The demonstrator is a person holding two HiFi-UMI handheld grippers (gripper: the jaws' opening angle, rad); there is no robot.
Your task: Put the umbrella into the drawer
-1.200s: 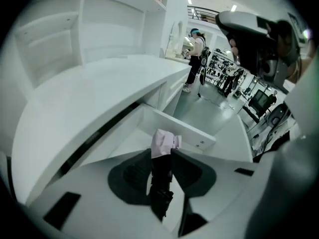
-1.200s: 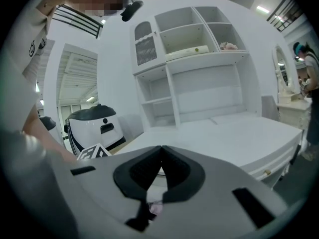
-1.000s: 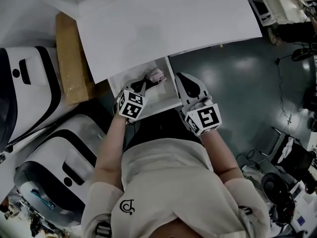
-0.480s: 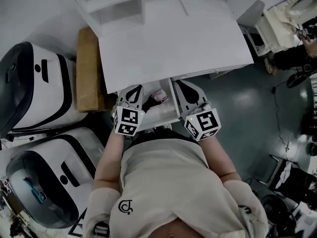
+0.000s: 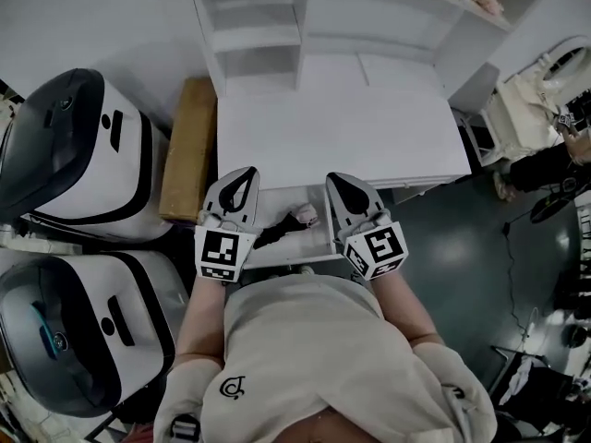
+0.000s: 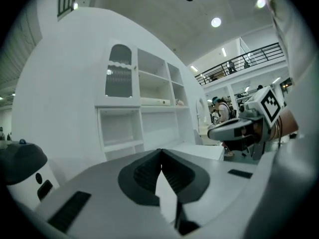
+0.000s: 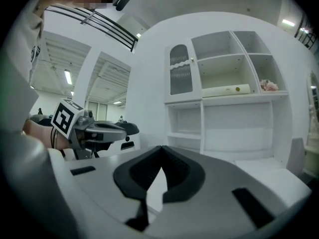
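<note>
A person stands in front of a white worktop with white shelves at its back. Just under the near edge of the worktop a white drawer is pulled out. The umbrella lies inside this drawer. It is folded up, dark, and has a pink end that points to the right. The left tool is at the left side of the drawer and the right tool is at the right side, so the umbrella shows between them from above. Both tools are up by the edge of the worktop and point at the shelves. The left tool has its two jaws pressed together with nothing in them. The right tool is pressed together too, and it holds nothing. A brown box stands by the left end of the worktop. Two big white and black machines stand further left.
</note>
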